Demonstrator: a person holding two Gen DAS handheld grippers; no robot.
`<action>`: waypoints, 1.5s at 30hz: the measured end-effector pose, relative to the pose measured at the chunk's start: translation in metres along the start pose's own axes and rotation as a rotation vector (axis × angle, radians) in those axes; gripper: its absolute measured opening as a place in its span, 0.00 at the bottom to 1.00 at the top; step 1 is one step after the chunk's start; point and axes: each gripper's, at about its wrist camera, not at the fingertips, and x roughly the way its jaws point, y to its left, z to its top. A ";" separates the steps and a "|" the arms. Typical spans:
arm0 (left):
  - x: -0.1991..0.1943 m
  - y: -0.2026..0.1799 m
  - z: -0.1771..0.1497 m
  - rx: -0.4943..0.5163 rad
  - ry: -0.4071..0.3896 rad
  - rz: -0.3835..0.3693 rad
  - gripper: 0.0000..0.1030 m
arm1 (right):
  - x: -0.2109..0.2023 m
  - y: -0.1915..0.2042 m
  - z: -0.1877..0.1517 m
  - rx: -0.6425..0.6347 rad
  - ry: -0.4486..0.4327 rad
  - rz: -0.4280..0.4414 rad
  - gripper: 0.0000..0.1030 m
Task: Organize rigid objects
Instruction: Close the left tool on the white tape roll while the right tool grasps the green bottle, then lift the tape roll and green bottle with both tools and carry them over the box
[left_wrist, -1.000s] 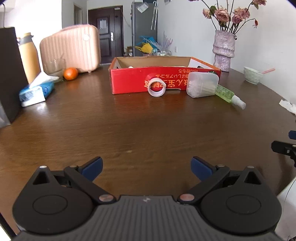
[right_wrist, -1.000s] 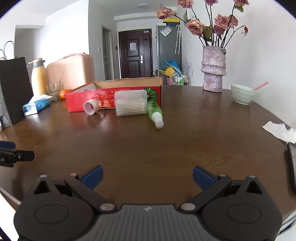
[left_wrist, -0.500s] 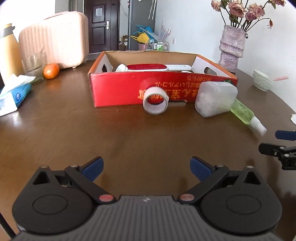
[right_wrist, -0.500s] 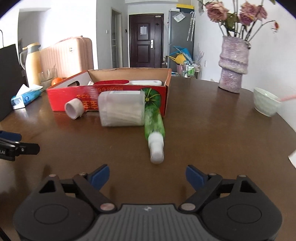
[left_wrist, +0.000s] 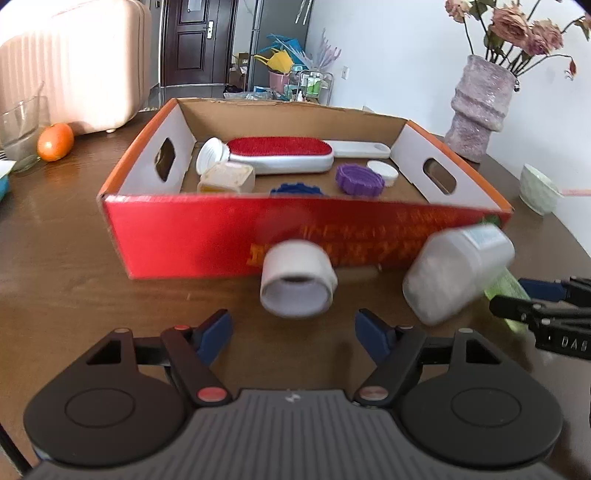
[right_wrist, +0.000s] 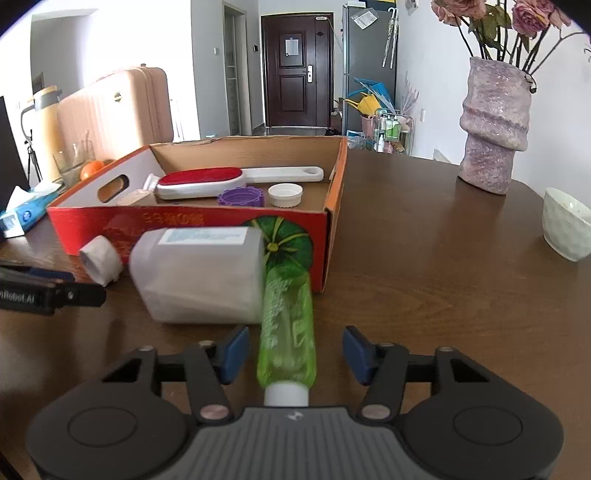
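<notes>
Left wrist view: the left gripper (left_wrist: 293, 332) sits low over the brown table (left_wrist: 66, 266), its blue-padded tongs apart and just having been closing, with nothing between them. Just ahead of the tips lies a white tape roll (left_wrist: 298, 282) on its side, its open end facing the camera, touching or nearly touching the front wall of the red cardboard box (left_wrist: 192, 236). To its right a white plastic jar (left_wrist: 456, 271) lies tilted against the same wall. Inside the box rest a red lint brush (left_wrist: 280, 153), a purple cap (left_wrist: 359, 180), a white cap (left_wrist: 383, 171), a blue cap (left_wrist: 295, 190) and a small beige container (left_wrist: 227, 178). An orange (left_wrist: 55, 142) stands well apart at the left, a vase (left_wrist: 480, 110) at the right.

Right wrist view: the right gripper (right_wrist: 293, 354) straddles a green bottle (right_wrist: 288, 332) that lies on the table pointing away towards the box corner, its white cap nearest the camera. The tongs have just been closing, yet a gap shows on each side of the bottle, so the pads are not pressing on it. The white jar lies touching the bottle's left side. A white bowl (right_wrist: 565, 225) stands far right.
</notes>
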 end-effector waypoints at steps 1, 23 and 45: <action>0.004 0.000 0.004 0.001 0.000 0.001 0.72 | 0.003 0.000 0.002 -0.004 0.004 0.000 0.46; -0.022 -0.020 -0.007 0.065 -0.096 -0.004 0.42 | -0.002 -0.002 -0.003 -0.009 -0.022 -0.035 0.29; -0.246 -0.037 -0.084 0.061 -0.470 0.153 0.42 | -0.228 0.057 -0.043 0.020 -0.513 -0.082 0.29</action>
